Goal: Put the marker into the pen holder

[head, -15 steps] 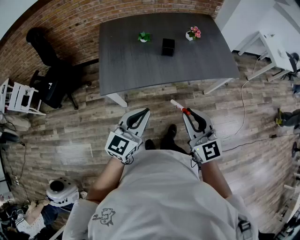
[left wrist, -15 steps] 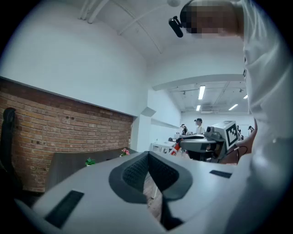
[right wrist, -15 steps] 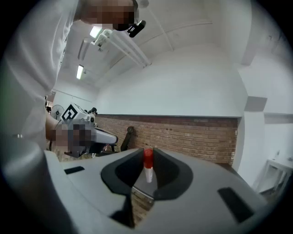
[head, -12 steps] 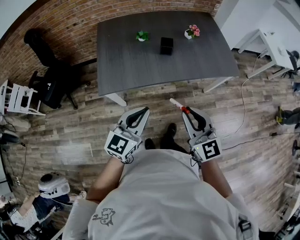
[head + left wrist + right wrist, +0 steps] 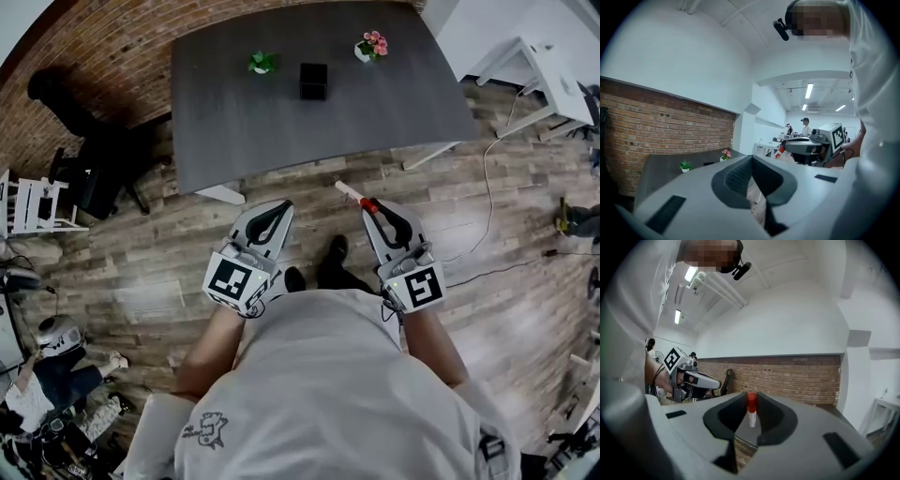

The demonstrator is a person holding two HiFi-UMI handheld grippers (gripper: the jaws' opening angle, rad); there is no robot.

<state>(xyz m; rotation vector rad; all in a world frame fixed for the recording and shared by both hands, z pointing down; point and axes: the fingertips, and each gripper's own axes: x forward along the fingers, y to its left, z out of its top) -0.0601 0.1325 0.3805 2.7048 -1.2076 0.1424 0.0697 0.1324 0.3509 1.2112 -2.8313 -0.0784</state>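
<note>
Had right hand-held gripper (image 5: 373, 208) clamped on marker (image 5: 354, 196) at red cap end; left hand-held gripper (image 5: 279, 208) closed, empty. Marker light, rigid, slick; I judged mid-barrel hold steadier.

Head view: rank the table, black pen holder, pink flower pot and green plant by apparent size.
1. table
2. black pen holder and pink flower pot: too alike to rank
3. green plant, smallest

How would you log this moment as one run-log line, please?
right claw: shut on marker | left claw: shut, empty | pen holder: on table ahead, marker not yet in
</note>
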